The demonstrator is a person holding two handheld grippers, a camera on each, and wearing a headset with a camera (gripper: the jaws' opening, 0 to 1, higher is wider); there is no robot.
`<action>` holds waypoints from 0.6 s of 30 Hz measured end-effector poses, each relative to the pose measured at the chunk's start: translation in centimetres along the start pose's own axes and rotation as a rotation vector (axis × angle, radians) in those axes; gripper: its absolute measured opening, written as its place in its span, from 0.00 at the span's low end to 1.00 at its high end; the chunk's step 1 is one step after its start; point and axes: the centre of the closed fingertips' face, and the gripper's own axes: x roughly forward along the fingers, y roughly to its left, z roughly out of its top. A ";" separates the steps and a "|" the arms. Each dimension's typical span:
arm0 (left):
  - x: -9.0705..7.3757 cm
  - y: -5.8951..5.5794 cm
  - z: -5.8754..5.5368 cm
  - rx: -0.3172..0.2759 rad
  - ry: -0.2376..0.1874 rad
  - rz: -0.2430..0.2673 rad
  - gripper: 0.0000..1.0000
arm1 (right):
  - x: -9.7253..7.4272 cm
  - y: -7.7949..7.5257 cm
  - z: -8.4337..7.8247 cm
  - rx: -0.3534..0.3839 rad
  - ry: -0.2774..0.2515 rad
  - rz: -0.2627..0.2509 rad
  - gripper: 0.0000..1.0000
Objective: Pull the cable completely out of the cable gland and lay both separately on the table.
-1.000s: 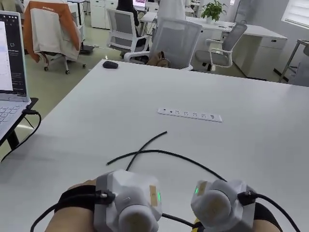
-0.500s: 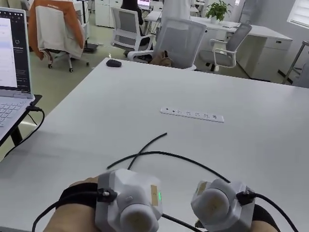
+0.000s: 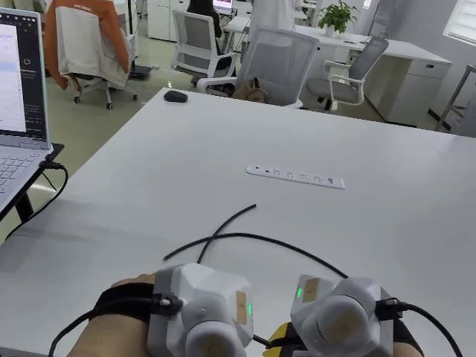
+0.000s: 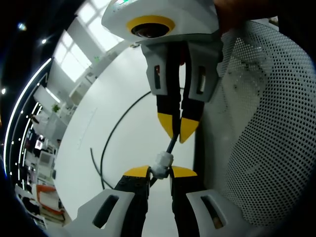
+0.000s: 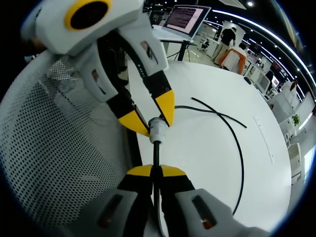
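Note:
A small white cable gland (image 4: 161, 164) sits between the yellow tips of my left gripper (image 4: 159, 171), which is shut on it. A thin black cable (image 4: 172, 144) runs out of the gland into my right gripper (image 5: 155, 171), which is shut on the cable (image 5: 156, 155) a short way from the gland (image 5: 158, 127). The two grippers face each other tip to tip just above the table's near edge. The rest of the cable (image 3: 245, 236) lies in a loose loop on the white table (image 3: 387, 216), its free end pointing away from me.
A white power strip (image 3: 295, 177) lies mid-table beyond the cable loop. A black mouse (image 3: 175, 96) rests at the far edge. An open laptop (image 3: 15, 111) stands at the left. A white perforated mesh (image 4: 256, 123) is close behind the grippers.
The two grippers have drawn slightly closer together at the near edge, and yellow tips now show between their housings. The cable loop on the table lies the same.

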 end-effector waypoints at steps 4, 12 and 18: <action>0.0 0.0 0.1 -0.016 -0.009 -0.001 0.17 | 0.1 -0.4 -0.4 0.024 0.009 -0.005 0.03; -0.5 0.1 -0.2 -0.025 0.012 0.011 0.17 | 0.1 -1.1 -4.0 0.097 0.167 -0.041 0.04; -0.8 0.4 -0.4 -0.051 0.012 0.023 0.17 | -0.3 -1.7 -5.5 0.145 0.223 -0.067 0.05</action>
